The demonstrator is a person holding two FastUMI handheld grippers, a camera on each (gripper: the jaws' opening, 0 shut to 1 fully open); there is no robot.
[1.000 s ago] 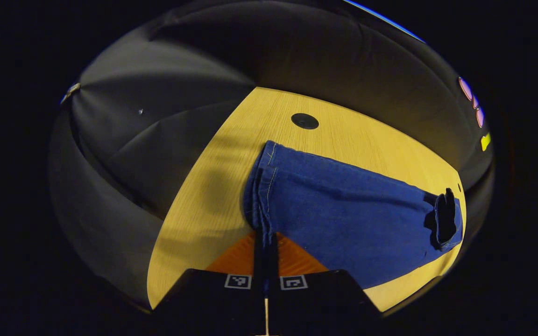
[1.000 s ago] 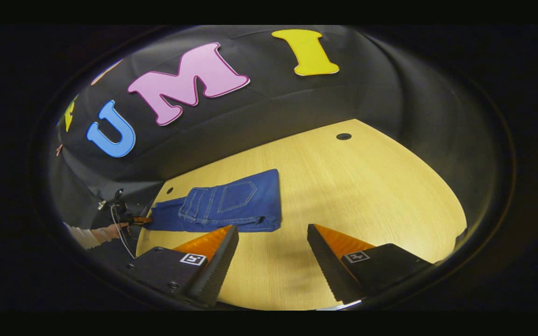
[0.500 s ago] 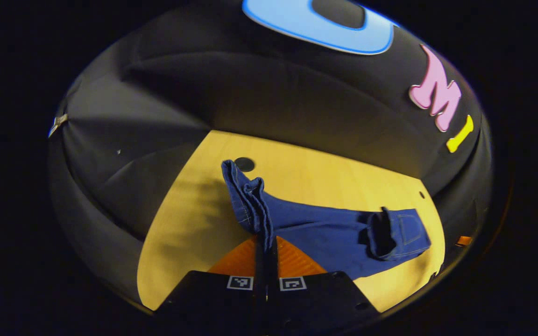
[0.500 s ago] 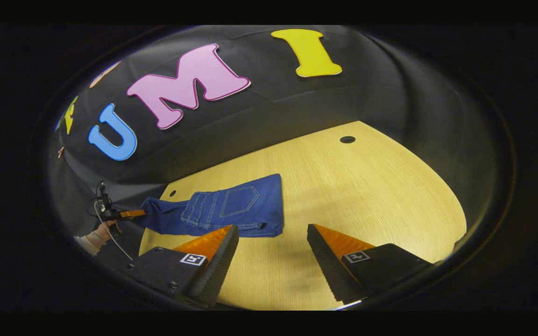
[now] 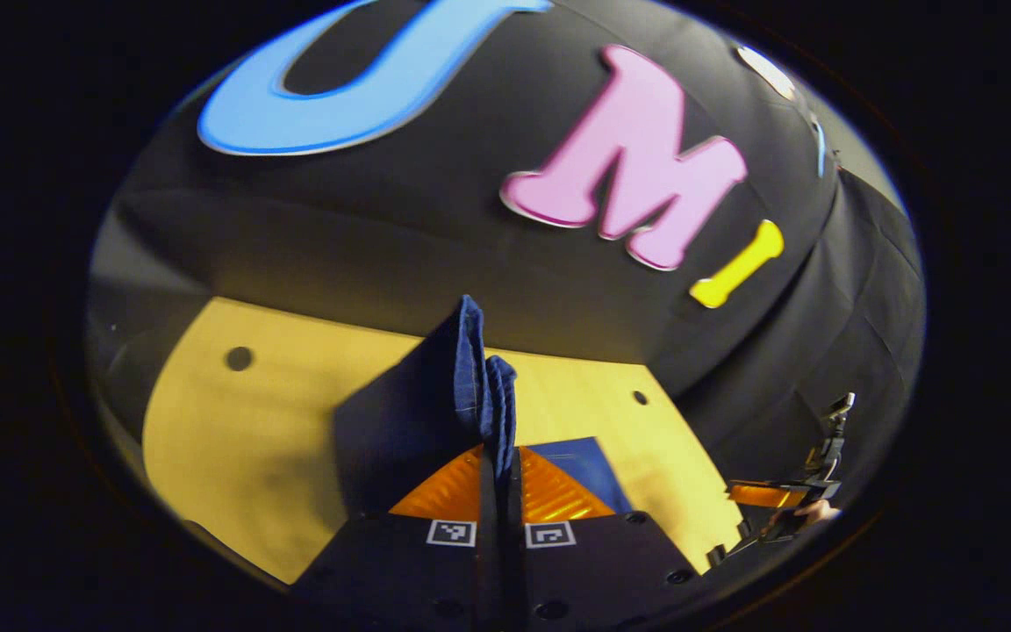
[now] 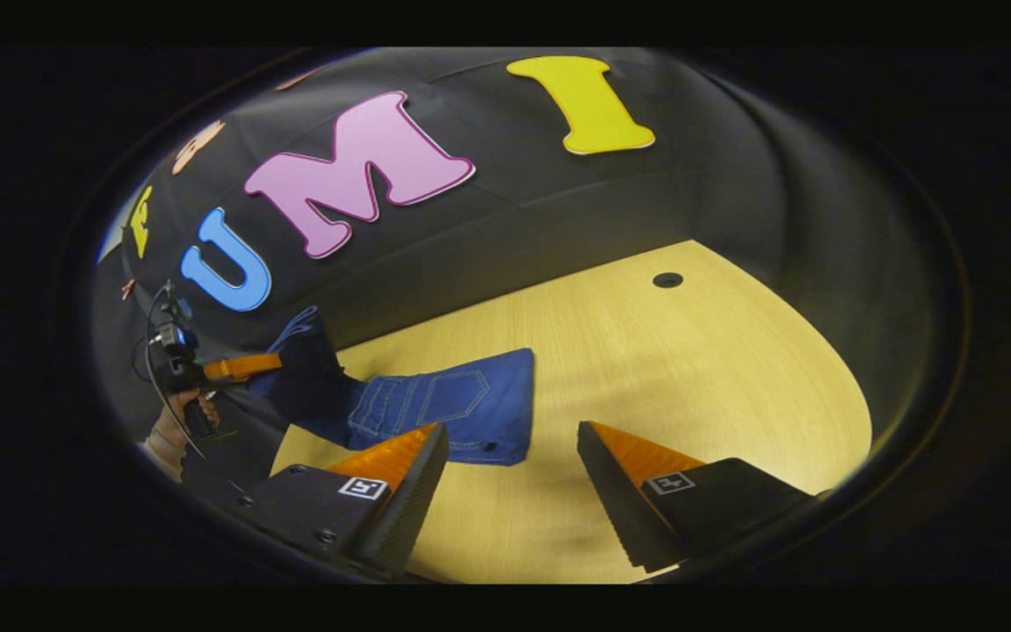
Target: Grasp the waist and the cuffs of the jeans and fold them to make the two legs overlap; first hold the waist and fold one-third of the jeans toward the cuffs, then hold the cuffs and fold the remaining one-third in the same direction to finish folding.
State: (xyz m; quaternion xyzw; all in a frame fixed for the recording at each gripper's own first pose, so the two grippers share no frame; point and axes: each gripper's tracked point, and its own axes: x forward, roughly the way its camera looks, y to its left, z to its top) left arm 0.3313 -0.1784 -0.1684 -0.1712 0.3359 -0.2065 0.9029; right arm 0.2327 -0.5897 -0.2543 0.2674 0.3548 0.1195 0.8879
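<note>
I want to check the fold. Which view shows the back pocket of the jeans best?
The right gripper view: the back pocket lies face up on the table. The left gripper view gives the cuffs in the left gripper.

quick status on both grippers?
Left gripper: shut on the jeans' cuffs, lifted off the table.
Right gripper: open, holding nothing.

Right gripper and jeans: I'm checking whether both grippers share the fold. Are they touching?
Apart. In the right gripper view, the right gripper is open over bare table, and the jeans lie beyond its left finger, not between the two.
</note>
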